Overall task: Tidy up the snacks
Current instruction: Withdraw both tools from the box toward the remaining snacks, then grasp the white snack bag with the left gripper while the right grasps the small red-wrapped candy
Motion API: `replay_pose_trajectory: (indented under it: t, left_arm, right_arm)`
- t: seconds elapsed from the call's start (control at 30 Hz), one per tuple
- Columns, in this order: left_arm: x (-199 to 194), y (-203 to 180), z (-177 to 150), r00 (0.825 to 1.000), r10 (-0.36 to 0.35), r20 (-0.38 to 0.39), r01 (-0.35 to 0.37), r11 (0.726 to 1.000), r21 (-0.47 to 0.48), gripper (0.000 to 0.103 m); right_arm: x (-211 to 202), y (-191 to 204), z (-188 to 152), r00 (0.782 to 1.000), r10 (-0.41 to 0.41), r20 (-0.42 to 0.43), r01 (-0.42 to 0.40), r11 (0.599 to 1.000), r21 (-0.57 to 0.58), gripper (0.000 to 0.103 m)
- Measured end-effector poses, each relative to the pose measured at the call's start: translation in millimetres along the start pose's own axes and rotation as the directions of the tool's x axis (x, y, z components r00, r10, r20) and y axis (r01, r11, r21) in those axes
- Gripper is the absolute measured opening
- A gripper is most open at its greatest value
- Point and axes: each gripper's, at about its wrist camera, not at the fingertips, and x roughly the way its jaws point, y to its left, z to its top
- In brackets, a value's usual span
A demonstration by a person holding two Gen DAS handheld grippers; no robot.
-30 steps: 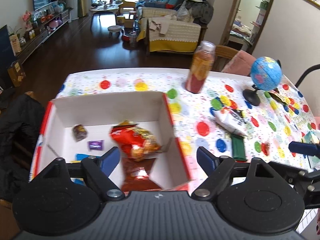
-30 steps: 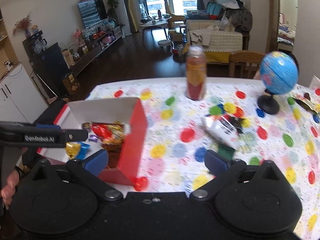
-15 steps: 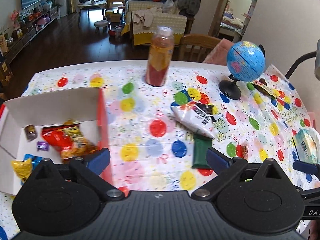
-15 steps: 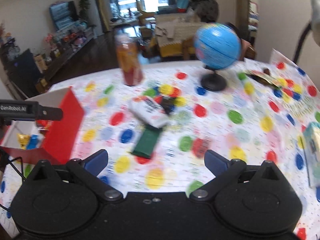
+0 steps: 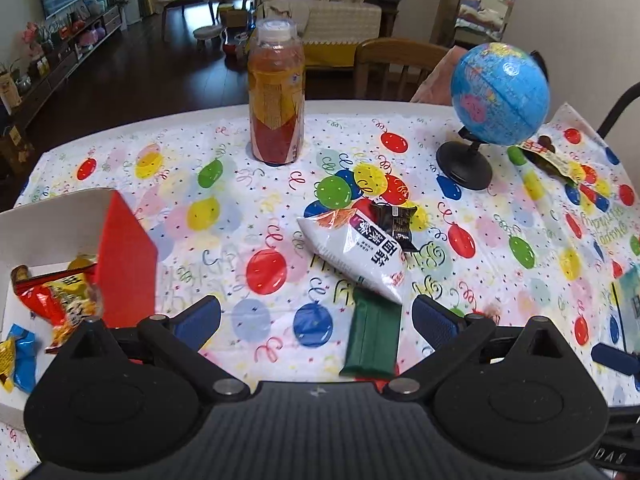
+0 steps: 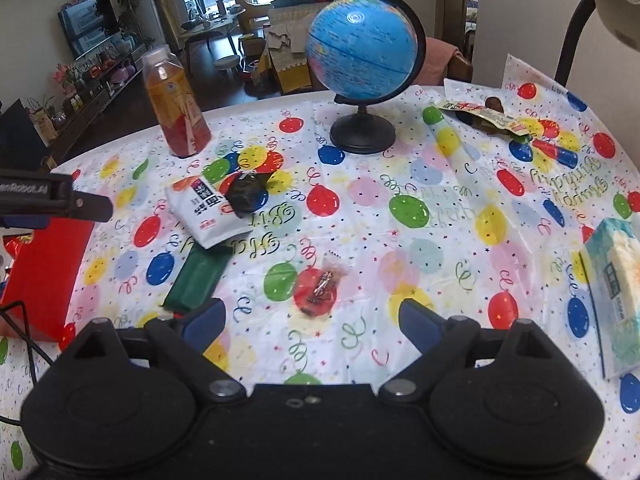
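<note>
My left gripper (image 5: 316,322) is open and empty above the table, with a dark green snack bar (image 5: 374,330) between its fingers and a white snack pouch (image 5: 356,252) with a small black packet (image 5: 396,220) just beyond. A red box (image 5: 124,260) at the left holds a red chip bag (image 5: 60,300) and small sweets. My right gripper (image 6: 312,322) is open and empty just short of a small clear-wrapped sweet (image 6: 322,288). The right wrist view also shows the green bar (image 6: 198,276), the white pouch (image 6: 208,210) and the red box (image 6: 44,272).
A juice bottle (image 5: 276,92) stands at the back, a blue globe (image 5: 494,96) to its right. An open snack wrapper (image 6: 486,116) lies at the back right, a tissue pack (image 6: 618,296) at the right edge. A balloon-print cloth (image 6: 420,208) covers the table.
Both grippers have swung right, away from the box toward the loose snacks. The left one now faces the green bar and white pouch; the right one faces the small sweet.
</note>
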Motion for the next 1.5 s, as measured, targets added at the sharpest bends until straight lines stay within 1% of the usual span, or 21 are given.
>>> replay_pose_trajectory:
  t: [0.07,0.13,0.2,0.27,0.33,0.43,0.57,0.63,0.77,0.8,0.87,1.0,1.2,1.3,1.37,1.4,1.47,1.5]
  left_arm:
    - [12,-4,7,1.000,0.002,-0.029,-0.002,1.000,-0.024,0.103]
    - [25,-7,15,0.998,0.007,-0.060,-0.010,0.999,-0.043,0.103]
    - [40,-10,21,0.995,0.012,-0.096,-0.018,0.998,-0.058,0.103]
    - [54,-13,28,0.992,0.013,-0.128,-0.023,0.997,-0.076,0.103]
    - [66,-12,36,0.989,0.018,-0.148,-0.035,0.994,-0.107,0.103]
    - [83,-8,47,0.984,0.005,-0.180,-0.037,0.984,-0.173,0.103]
    - [100,-6,60,0.980,-0.001,-0.199,-0.046,0.972,-0.230,0.103]
    - [108,-6,65,0.979,0.006,-0.205,-0.058,0.967,-0.246,0.103]
    - [123,-5,72,0.977,-0.010,-0.214,-0.049,0.961,-0.272,0.103]
    - [127,-5,73,0.976,-0.014,-0.216,-0.047,0.960,-0.276,0.103]
    - [134,-5,74,0.975,-0.007,-0.223,-0.058,0.958,-0.282,0.103]
    - [147,-3,74,0.970,-0.013,-0.245,-0.063,0.952,-0.300,0.103]
    - [162,-3,68,0.960,-0.022,-0.279,-0.065,0.952,-0.300,0.102]
    - [164,-1,65,0.960,-0.031,-0.280,-0.059,0.950,-0.308,0.102]
    - [163,0,65,0.960,-0.039,-0.277,-0.052,0.948,-0.313,0.101]
    - [162,1,65,0.961,-0.043,-0.274,-0.048,0.947,-0.317,0.099]
    - [161,3,64,0.961,-0.062,-0.270,-0.032,0.944,-0.329,0.093]
    - [160,4,64,0.961,-0.068,-0.268,-0.028,0.941,-0.337,0.089]
  right_arm:
    - [9,-4,4,1.000,0.006,-0.011,-0.006,1.000,0.013,0.090]
    - [19,-8,7,1.000,0.011,-0.024,-0.010,1.000,0.028,0.088]
    - [29,-10,10,0.999,-0.001,-0.033,0.002,1.000,0.026,0.087]
    - [38,-11,12,0.999,-0.008,-0.046,0.009,1.000,0.016,0.082]
    - [47,-13,15,0.998,-0.004,-0.060,0.006,1.000,0.024,0.081]
    - [58,-16,18,0.997,0.009,-0.077,-0.005,0.999,0.046,0.077]
    - [71,-16,21,0.995,0.029,-0.100,-0.023,0.998,0.062,0.074]
    - [77,-14,23,0.992,0.035,-0.120,-0.029,0.998,0.051,0.071]
    - [86,-11,28,0.990,0.042,-0.138,-0.036,0.998,0.046,0.064]
    - [88,-12,29,0.989,0.046,-0.143,-0.039,0.998,0.050,0.064]
    - [93,-12,30,0.987,0.045,-0.156,-0.037,0.998,0.054,0.059]
    - [101,-10,28,0.984,0.036,-0.174,-0.029,0.998,0.047,0.055]
    - [110,-12,27,0.982,0.002,-0.188,0.009,0.998,0.056,0.046]
    - [111,-10,28,0.983,-0.001,-0.184,0.011,0.998,0.054,0.038]
    - [111,-6,28,0.984,-0.011,-0.179,0.018,0.999,0.036,0.029]
    - [111,-4,27,0.984,-0.015,-0.180,0.020,1.000,0.023,0.027]
    - [110,-1,26,0.984,-0.016,-0.176,0.018,1.000,0.006,0.017]
    - [110,0,26,0.984,-0.019,-0.176,0.019,1.000,-0.002,0.014]
